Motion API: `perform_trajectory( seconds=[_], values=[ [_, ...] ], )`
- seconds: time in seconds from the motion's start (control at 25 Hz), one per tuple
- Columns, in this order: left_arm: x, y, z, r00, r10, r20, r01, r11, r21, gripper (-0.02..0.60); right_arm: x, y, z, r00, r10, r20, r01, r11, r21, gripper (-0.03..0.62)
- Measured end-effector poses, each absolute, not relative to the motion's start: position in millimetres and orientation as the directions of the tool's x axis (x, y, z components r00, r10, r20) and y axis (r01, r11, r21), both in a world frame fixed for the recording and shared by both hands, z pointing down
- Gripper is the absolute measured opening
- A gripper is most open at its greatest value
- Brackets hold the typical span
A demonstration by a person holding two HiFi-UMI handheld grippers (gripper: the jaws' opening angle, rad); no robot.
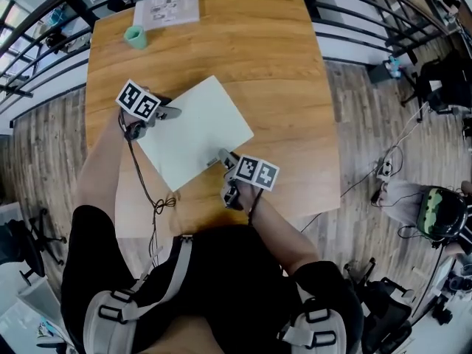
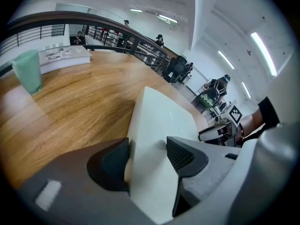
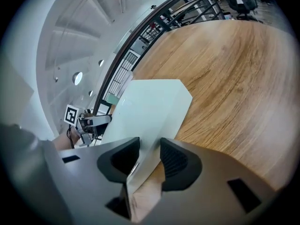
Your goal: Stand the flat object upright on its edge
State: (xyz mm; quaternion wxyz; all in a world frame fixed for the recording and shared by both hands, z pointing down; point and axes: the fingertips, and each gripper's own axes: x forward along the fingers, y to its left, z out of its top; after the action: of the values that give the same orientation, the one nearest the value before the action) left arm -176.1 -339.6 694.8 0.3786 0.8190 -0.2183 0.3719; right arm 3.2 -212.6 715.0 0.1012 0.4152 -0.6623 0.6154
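A flat white board lies at an angle on the wooden table. My left gripper is shut on the board's left corner. In the left gripper view the board runs away between the two dark pads, with my left gripper closed on it. My right gripper is shut on the board's near edge. In the right gripper view the board slopes up from the right gripper, and a brown underside shows below the jaws. Each gripper is visible from the other: right, left.
A pale green cup and a flat white booklet stand at the table's far left; the left gripper view also catches the cup. A black cable hangs from the left gripper. A railing curves behind the table.
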Motion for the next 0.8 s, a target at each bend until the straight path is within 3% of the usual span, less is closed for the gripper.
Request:
perform_trajectory(
  seconds=[0.44, 0.8],
  values=[
    [-181, -314, 619, 0.649, -0.296, 0.701, -0.684, -0.631, 0.366, 0.247, 26, -248, 656, -0.593, -0.532, 0.604, -0.762, 0.130, -0.634, 0.143],
    [-191, -319, 557, 0.559, -0.575, 0.598, -0.786, -0.597, 0.160, 0.227, 30, -328, 572, -0.592, -0.638, 0.493, -0.805, 0.443, -0.394, 0.141]
  ],
)
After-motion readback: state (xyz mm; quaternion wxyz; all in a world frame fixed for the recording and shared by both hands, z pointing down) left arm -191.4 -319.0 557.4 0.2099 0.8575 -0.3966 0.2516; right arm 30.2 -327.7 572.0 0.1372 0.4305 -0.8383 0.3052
